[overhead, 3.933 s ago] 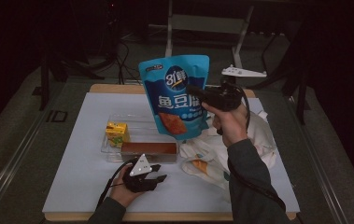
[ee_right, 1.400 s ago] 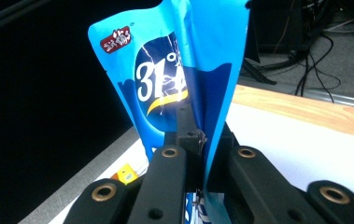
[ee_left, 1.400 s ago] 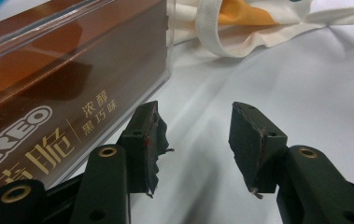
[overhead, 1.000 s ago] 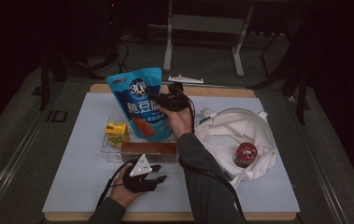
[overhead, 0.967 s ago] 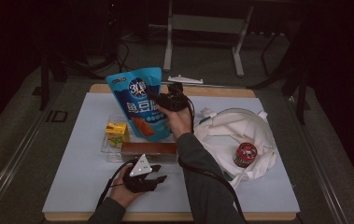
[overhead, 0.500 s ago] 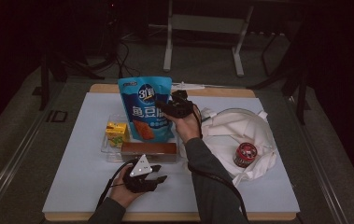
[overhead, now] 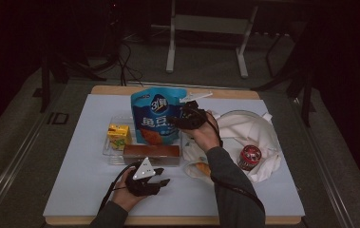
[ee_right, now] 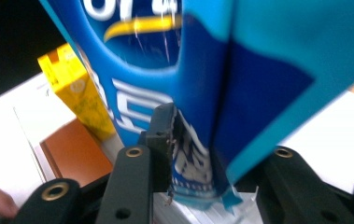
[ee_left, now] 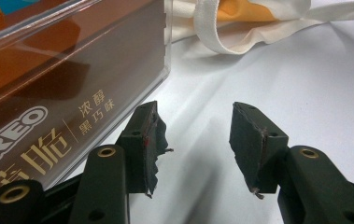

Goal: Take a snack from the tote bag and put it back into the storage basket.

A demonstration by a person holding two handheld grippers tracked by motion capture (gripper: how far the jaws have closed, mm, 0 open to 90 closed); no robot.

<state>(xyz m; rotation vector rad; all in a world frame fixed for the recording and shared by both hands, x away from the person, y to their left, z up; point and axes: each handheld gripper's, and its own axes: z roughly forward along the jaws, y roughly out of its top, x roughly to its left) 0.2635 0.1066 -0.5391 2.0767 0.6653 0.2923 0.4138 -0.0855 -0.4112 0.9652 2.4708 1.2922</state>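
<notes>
Since the blue snack pouch (overhead: 157,115) stands upright in the clear tray (overhead: 112,154) on the bench (overhead: 73,180), the right gripper (overhead: 183,118), whose jaws have just been opening with the pouch's edge between them, should withdraw sideways without tipping it. Left gripper (overhead: 161,176) rests beside the tray, jaws spread and empty.

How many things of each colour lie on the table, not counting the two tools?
Blue: 1, snack pouch
Yellow: 1, small carton
Brown: 1, Oreo box
Clear: 1, plastic tray
White: 1, cloth bag
Red: 1, round can
Total: 6
</notes>
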